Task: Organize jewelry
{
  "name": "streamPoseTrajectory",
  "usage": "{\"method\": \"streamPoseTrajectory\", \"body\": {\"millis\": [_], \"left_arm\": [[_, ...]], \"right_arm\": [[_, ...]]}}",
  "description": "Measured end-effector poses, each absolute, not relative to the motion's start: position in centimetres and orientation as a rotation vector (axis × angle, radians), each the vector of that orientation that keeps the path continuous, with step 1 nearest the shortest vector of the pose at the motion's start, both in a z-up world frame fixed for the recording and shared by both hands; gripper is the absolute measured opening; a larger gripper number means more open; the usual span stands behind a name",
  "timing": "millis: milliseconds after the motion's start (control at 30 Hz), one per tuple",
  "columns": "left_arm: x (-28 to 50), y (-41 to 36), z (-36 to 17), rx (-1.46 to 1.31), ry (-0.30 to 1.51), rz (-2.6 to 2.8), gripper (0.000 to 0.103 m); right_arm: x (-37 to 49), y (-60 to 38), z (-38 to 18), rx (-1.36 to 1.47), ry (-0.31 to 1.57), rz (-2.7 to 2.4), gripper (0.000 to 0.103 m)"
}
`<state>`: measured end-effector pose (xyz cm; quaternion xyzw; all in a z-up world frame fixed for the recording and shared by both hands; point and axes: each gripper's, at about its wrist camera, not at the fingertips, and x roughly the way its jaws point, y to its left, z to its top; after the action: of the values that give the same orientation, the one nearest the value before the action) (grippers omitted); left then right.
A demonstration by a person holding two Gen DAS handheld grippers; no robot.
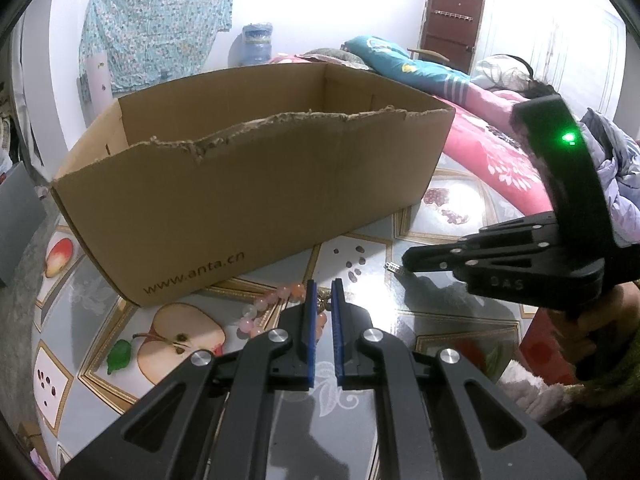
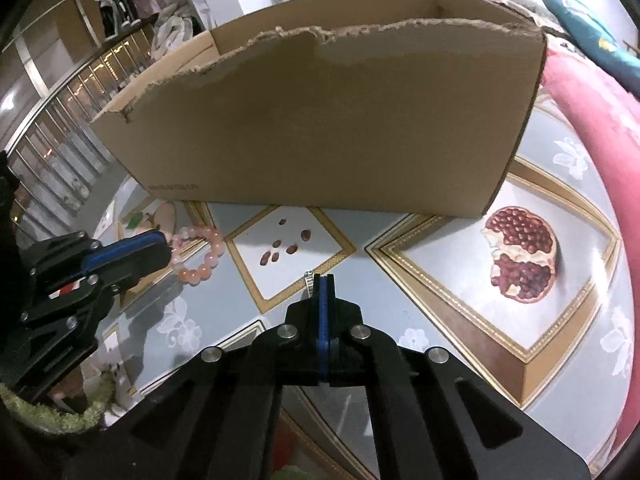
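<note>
A pink bead bracelet (image 1: 264, 307) lies on the table in front of an open cardboard box (image 1: 248, 196); it also shows in the right wrist view (image 2: 200, 254). My left gripper (image 1: 324, 286) is open by a narrow gap, its tips over the bracelet's right part, which they partly hide; it also shows in the right wrist view (image 2: 162, 242). My right gripper (image 2: 323, 278) is shut on a small silver ring (image 2: 308, 282), held just above the table. The ring (image 1: 393, 267) also shows at the right gripper's tip (image 1: 404, 264) in the left wrist view.
The box (image 2: 320, 120) has a torn front rim and stands close behind both grippers. The table (image 1: 440, 320) has a glossy fruit-print cover. A bed with pink bedding (image 1: 492, 148) lies to the right. A railing (image 2: 60, 120) is to the left.
</note>
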<state>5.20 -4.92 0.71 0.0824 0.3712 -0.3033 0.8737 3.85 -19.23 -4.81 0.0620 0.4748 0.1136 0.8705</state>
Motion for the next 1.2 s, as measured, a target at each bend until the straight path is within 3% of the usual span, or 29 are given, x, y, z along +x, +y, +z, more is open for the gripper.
{"method": "streamPoseTrajectory", "body": {"millis": [233,333,433,500,1200], "left_arm": [[5.3,-5.0,0.6,0.173,0.776,-0.633,0.006],[5.3,-5.1,0.6,0.174,0.776,-0.631,0.006],[5.4,-5.1,0.6,0.172,0.777,-0.627,0.006],[5.4,-5.1,0.5,0.171,0.776,-0.625,0.006],[5.2,-5.1,0.2,0.170,0.786,-0.630,0.006]], "right_arm": [[3.2,-17.7,-4.4,0.048,0.981,0.253,0.004],[3.7,-16.8,-4.6,0.004,0.989,0.248,0.017],[3.8,-15.4,-4.8,-0.088,0.995,0.232,0.017],[4.0,-14.9,-4.8,-0.108,1.009,0.226,0.003],[4.1,-16.7,-5.1,0.077,1.035,0.248,0.000]]}}
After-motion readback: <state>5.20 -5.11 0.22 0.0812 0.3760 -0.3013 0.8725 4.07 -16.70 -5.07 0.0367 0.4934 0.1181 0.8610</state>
